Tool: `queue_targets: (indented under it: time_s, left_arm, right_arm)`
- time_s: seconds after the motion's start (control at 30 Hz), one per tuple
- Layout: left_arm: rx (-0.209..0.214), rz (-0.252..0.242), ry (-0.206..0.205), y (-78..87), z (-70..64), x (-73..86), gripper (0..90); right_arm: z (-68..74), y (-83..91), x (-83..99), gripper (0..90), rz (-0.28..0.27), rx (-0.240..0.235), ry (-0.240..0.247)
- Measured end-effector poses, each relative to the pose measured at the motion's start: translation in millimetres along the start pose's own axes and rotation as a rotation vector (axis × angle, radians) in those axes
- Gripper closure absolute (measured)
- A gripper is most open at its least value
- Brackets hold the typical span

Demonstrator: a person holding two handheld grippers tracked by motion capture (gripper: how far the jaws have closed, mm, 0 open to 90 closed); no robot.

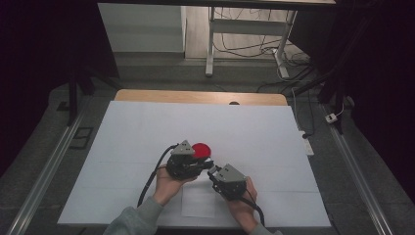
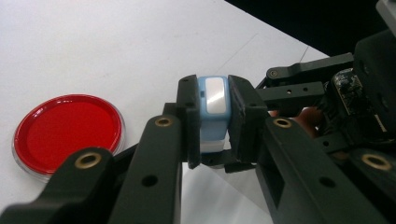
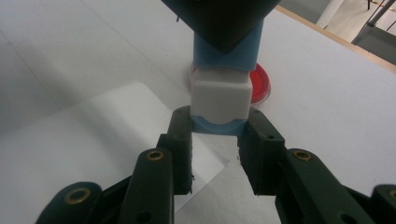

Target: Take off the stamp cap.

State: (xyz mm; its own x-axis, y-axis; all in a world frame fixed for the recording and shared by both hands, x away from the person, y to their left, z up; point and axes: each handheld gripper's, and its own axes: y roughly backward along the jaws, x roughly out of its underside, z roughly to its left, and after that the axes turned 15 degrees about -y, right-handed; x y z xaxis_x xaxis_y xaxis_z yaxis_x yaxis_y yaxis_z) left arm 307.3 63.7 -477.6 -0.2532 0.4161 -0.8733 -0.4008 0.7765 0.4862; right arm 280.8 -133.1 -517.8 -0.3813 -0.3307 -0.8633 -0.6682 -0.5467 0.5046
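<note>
A small blue-and-white block [image 2: 213, 109] is clamped between the jaws of my left gripper [image 2: 212, 128], held a little above the table. Its white part [image 3: 220, 95] with a blue end points toward my right gripper [image 3: 217, 135], whose jaws press on that blue end from both sides. In the high view the left gripper [image 1: 207, 164] and right gripper [image 1: 213, 171] meet tip to tip at the table's middle front. A round red disc in a clear rim [image 1: 201, 149] [image 2: 67, 133] [image 3: 259, 83] lies on the table just behind them.
A white sheet [image 1: 147, 127] covers the table, with a wooden edge [image 1: 195, 96] at the back. A smaller white paper slip [image 1: 198, 201] [image 3: 116, 116] lies under the grippers near the front edge. Floor, cables and a desk frame [image 1: 210, 44] lie beyond.
</note>
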Motion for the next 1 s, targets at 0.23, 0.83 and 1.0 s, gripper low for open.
queue_targets:
  time_s: [0.23,0.83,1.0]
  left_arm:
    - [-0.003,-0.012,0.003,1.5,-1.0,-0.4,75.5]
    - [-0.015,-0.030,-0.005,1.8,-3.2,0.1,75.6]
    - [-0.011,-0.030,-0.004,1.1,-3.3,0.3,75.7]
  right_arm:
    - [0.7,1.4,2.0,66.0,-0.022,-0.007,-0.046]
    - [-1.6,2.9,0.8,66.1,-0.031,-0.003,0.012]
    - [-0.4,3.8,2.4,66.1,-0.041,0.006,0.002]
